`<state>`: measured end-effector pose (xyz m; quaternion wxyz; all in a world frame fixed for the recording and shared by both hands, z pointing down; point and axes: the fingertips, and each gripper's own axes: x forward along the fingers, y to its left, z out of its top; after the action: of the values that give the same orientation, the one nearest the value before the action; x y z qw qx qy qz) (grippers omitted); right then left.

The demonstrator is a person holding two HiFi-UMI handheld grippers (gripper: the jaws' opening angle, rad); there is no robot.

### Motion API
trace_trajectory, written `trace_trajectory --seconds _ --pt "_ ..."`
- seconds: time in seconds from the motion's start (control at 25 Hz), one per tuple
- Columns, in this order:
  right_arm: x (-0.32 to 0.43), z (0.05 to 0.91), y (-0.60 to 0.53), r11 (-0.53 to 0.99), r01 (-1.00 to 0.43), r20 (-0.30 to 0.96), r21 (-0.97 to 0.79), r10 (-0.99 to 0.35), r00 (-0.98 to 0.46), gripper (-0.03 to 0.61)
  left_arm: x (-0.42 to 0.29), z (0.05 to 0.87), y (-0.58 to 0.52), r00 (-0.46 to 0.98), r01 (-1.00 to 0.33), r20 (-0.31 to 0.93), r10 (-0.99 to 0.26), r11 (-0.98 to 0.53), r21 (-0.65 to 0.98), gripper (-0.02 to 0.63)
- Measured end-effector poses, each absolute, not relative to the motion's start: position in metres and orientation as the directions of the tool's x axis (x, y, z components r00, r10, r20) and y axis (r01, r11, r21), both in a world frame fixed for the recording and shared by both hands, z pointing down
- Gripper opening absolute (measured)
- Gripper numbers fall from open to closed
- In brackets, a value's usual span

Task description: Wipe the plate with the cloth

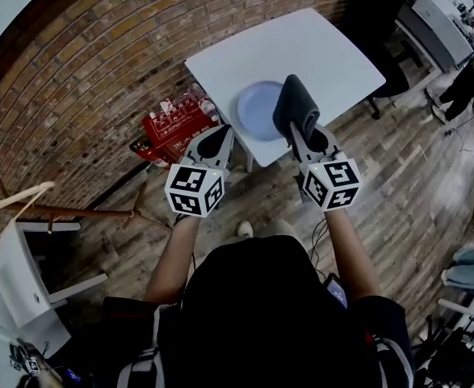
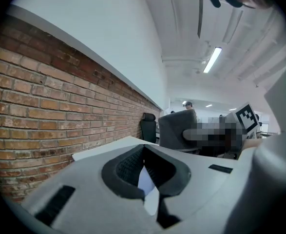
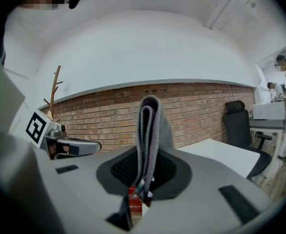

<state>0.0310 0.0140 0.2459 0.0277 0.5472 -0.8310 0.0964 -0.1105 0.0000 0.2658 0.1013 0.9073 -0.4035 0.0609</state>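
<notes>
Cloth, dark grey and folded, stands upright from the right gripper. In the right gripper view the jaws are clenched on the lower part of the cloth. Its folded edges rise well above the gripper, with the brick wall behind.

The plate is pale blue and lies flat on the white table, close to the table's near edge. From the head view the cloth overlaps the plate's right rim, though whether the two touch cannot be told from there. The right gripper view shows the cloth up in the air, with the table off to its right.

The left gripper is held beside the right one, just short of the table edge and to the left of the plate. In its own view the jaws are closed tip to tip with nothing between them. Only a pale sliver shows through the gap behind the pads.

A red crate sits on the wooden floor against the brick wall, just left of the table. A white chair stands well apart at the lower left. In the right gripper view a black office chair is beyond the table.
</notes>
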Motion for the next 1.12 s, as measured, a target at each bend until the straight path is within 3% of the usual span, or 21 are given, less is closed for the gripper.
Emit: trace_trajectory --seconds 0.36,1.12 --pt "0.05 0.264 -0.013 0.376 -0.917 0.195 -0.133 -0.897 -0.396 0.052 -0.093 0.28 -0.022 0.676 -0.736 0.212 -0.706 -0.664 0.133 0.014" --pt "0.081 0.33 -0.086 0.461 -0.876 0.338 -0.145 -0.809 -0.481 0.052 -0.077 0.358 -0.086 0.547 -0.837 0.329 -0.77 -0.506 0.207 0.014"
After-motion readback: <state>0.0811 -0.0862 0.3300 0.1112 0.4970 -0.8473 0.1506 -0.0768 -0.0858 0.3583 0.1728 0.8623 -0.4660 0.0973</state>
